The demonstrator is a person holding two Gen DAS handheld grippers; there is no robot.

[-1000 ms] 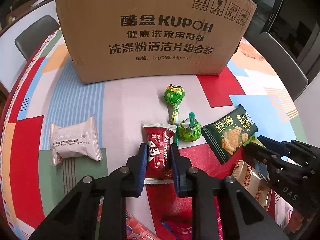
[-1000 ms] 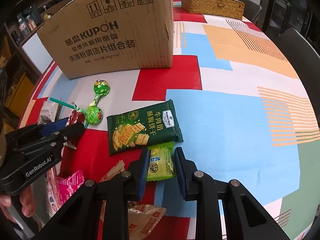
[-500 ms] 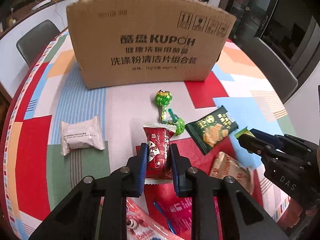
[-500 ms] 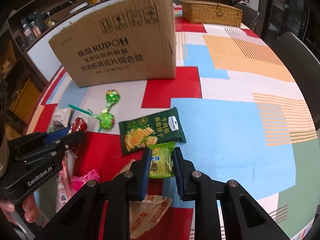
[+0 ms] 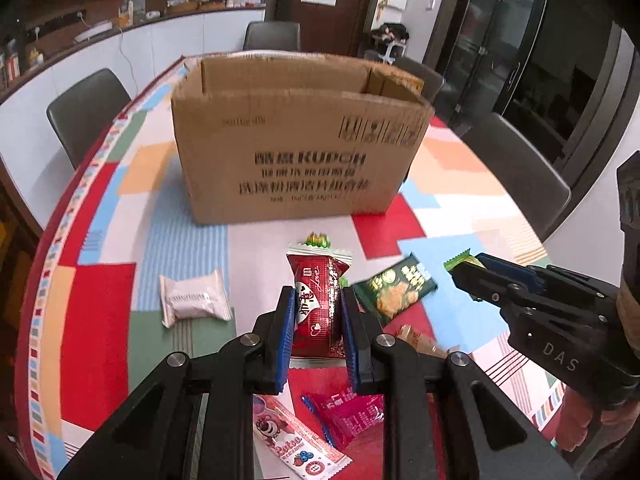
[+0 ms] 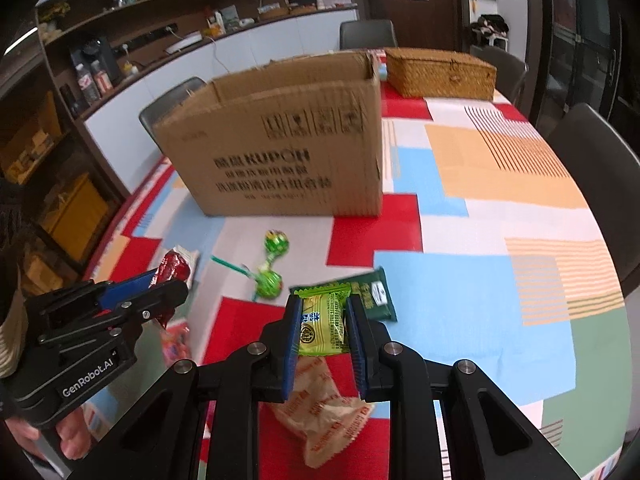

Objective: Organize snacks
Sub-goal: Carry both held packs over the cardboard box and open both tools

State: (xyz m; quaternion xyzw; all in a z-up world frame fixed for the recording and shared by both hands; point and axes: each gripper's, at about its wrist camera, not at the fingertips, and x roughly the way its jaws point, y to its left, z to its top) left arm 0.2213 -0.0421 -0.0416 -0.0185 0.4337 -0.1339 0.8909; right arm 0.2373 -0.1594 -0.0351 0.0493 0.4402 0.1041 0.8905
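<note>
My left gripper (image 5: 317, 312) is shut on a red snack packet (image 5: 319, 305) and holds it above the table, in front of the open cardboard box (image 5: 296, 148). My right gripper (image 6: 322, 322) is shut on a yellow-green snack packet (image 6: 322, 320), also lifted. The box (image 6: 280, 140) stands at the table's far side, top open. Each gripper shows in the other's view: the right one (image 5: 466, 270) at the right, the left one (image 6: 168, 284) at the left.
On the patchwork tablecloth lie a white packet (image 5: 194, 299), a dark green cracker bag (image 5: 394, 290), two green lollipops (image 6: 270, 264), a tan fortune-cookie packet (image 6: 324, 412), pink packets (image 5: 348, 412) and a bear-print bar (image 5: 296, 444). A wicker basket (image 6: 440, 74) stands behind. Chairs surround the table.
Both grippers have risen from the table with their packets held. The box's open top has come into view and the snacks on the table look farther below.
</note>
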